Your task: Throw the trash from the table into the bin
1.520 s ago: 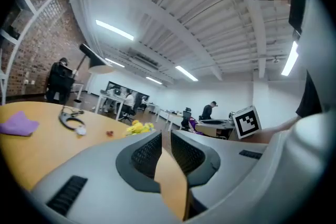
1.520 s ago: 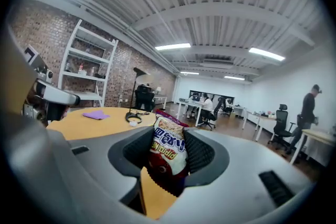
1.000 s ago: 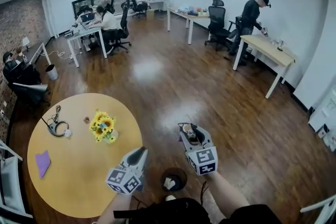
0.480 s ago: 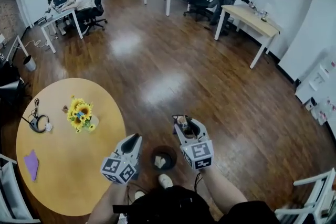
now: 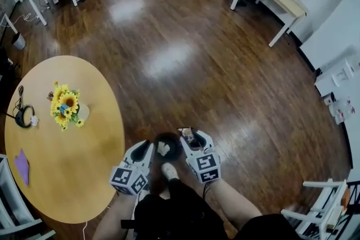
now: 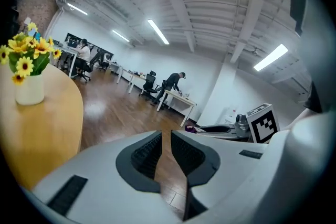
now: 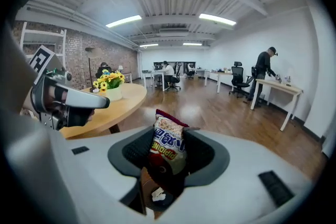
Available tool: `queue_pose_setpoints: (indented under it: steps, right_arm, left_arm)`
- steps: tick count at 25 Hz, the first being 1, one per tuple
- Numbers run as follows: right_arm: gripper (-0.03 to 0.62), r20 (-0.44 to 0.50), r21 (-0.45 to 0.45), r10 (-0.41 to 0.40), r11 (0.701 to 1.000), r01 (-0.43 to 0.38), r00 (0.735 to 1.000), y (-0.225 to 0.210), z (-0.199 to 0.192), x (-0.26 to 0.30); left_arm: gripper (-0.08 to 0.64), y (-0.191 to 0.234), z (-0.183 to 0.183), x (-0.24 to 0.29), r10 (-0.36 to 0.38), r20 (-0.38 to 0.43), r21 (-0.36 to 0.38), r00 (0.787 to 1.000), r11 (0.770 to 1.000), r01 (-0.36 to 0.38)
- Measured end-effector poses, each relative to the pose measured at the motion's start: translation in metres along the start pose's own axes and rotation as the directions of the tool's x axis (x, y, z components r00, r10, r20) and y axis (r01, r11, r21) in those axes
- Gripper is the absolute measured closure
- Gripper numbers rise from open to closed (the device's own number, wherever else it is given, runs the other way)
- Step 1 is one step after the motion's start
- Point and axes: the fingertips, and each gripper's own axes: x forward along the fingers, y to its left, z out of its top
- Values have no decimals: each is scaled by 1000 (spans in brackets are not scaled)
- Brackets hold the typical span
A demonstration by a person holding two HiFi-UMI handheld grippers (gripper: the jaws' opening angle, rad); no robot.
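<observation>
A small dark bin (image 5: 174, 141) stands on the wood floor beside the round table (image 5: 84, 177), with crumpled white paper (image 5: 163, 148) inside it. My right gripper (image 5: 189, 135) is shut on a red and white snack bag (image 5: 192, 137) at the bin's right rim. In the right gripper view the bag (image 7: 168, 141) stands upright between the pads, and the bin (image 7: 157, 192) shows dark below the jaws. My left gripper (image 5: 145, 147) is at the bin's left rim; its pads (image 6: 149, 152) stand almost together with nothing between them.
On the table are a vase of sunflowers (image 5: 64, 107), black headphones (image 5: 22, 115) and a flat purple item (image 5: 21, 166). My shoe (image 5: 169, 170) is just behind the bin. A white chair (image 5: 320, 216) stands at the lower right. People sit and stand at the far desks (image 7: 270, 86).
Both grippers have come down and closer to the bin, which now lies between their tips. The head view has tilted down. The snack bag stays in the right jaws.
</observation>
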Motion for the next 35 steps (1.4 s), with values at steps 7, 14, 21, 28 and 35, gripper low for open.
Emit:
queue_pose_setpoints:
  steps: [7, 14, 21, 28, 35]
  right_arm:
    - [413, -172, -39, 86, 995, -94, 981, 22, -71, 39]
    - [413, -292, -8, 119, 992, -126, 949, 28, -134, 64]
    - [413, -367, -1, 148, 987, -160, 919, 36, -175, 89]
    - [410, -366, 3, 143, 988, -153, 920, 34, -183, 113]
    - [316, -402, 31, 156, 987, -157, 902, 33, -198, 116]
  left_arm:
    - [522, 26, -56, 11, 79, -134, -44, 988, 995, -86]
    - [522, 43, -102, 19, 116, -203, -117, 972, 983, -142]
    - [522, 60, -133, 25, 136, -252, -139, 958, 975, -175]
    - [522, 79, -143, 14, 157, -245, -177, 957, 963, -204]
    - [522, 86, -144, 8, 159, -244, -194, 957, 959, -208]
